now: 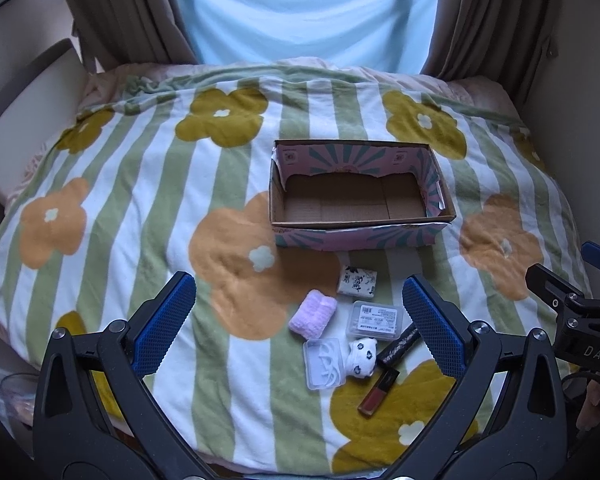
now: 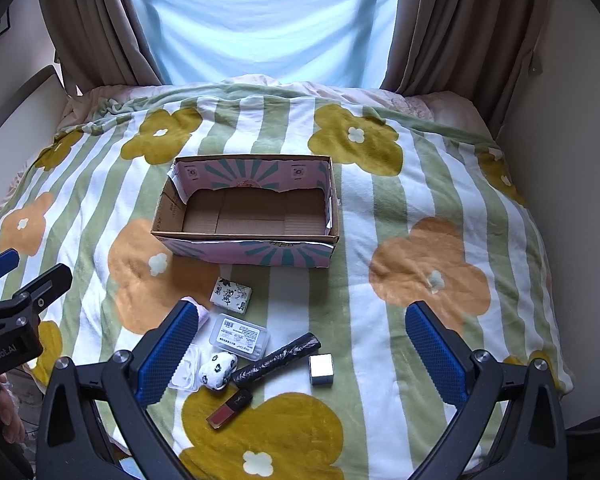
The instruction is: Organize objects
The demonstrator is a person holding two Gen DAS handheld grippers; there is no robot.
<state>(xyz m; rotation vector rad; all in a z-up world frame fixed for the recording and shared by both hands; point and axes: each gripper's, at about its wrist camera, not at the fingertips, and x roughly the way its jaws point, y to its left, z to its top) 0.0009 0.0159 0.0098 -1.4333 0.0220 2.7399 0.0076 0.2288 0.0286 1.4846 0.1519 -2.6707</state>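
Observation:
An open cardboard box [image 1: 362,227] [image 2: 244,248] with pink printed sides sits empty on the bed. In front of it lie small items: a printed tissue pack [image 1: 357,280] [image 2: 232,289], a pink towel roll [image 1: 313,314], a clear labelled case [image 1: 376,319] [image 2: 241,336], a clear floss case [image 1: 324,363], a white spotted bundle [image 1: 363,357] [image 2: 218,369], a black roll [image 2: 278,358], a red lip gloss [image 1: 378,393] [image 2: 229,409] and a silver cube [image 2: 321,369]. My left gripper [image 1: 300,328] and right gripper [image 2: 304,356] hover open above them, holding nothing.
A flower-patterned striped blanket [image 1: 148,184] [image 2: 440,200] covers the bed. Brown curtains [image 1: 116,12] [image 2: 452,20] and a bright window stand behind. A wall edge runs along the right; a pale headboard-like panel [image 1: 28,120] is at the left.

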